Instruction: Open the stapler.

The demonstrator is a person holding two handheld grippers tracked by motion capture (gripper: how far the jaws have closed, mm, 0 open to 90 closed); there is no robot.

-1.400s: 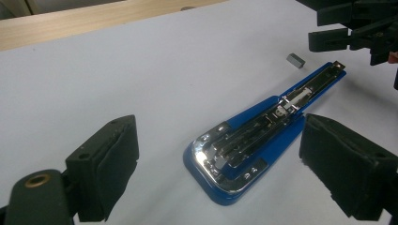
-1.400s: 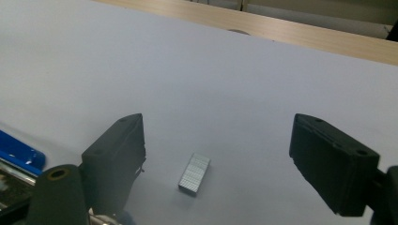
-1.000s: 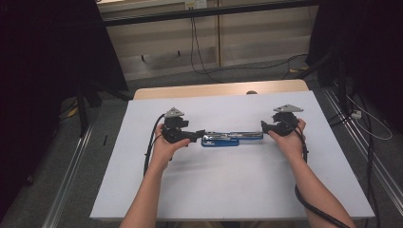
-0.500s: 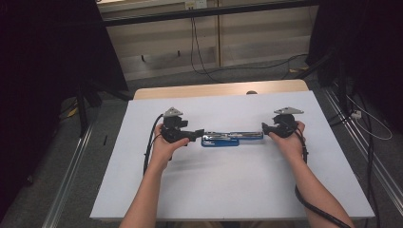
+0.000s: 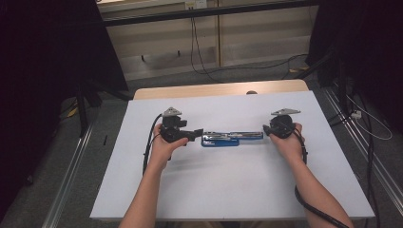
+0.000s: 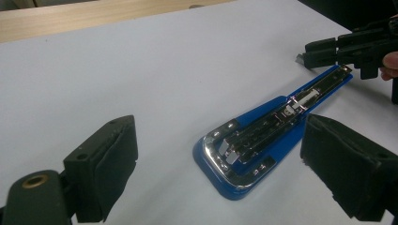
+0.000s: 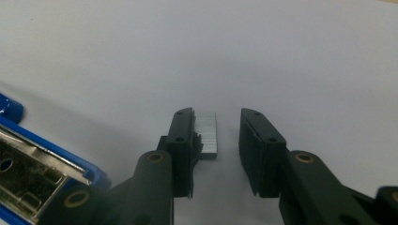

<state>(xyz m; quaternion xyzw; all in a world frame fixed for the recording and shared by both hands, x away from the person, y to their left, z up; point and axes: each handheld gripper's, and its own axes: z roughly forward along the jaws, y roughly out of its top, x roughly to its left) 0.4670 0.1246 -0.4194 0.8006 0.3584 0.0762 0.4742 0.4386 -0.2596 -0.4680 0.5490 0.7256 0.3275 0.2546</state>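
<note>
A blue stapler [image 5: 225, 138] lies swung open flat on the white table top [image 5: 214, 190], its chrome staple channel [image 6: 263, 136] facing up. My left gripper [image 5: 195, 134] sits at the stapler's left end, the hinge end, with its jaws wide open [image 6: 225, 154] on either side of that end and touching nothing. My right gripper [image 5: 266, 131] is at the stapler's right tip. Its jaws [image 7: 217, 115] have just been closing around a short strip of silver staples [image 7: 206, 133]. The strip rests against one pad, and a gap is left to the other.
The wooden table edge [image 5: 214, 89] runs along the far side of the white sheet. Cables [image 5: 199, 52] lie on the floor beyond it. Metal rails [image 5: 71, 185] flank the table on both sides. Each gripper trails a black cable [image 5: 152, 142] over the sheet.
</note>
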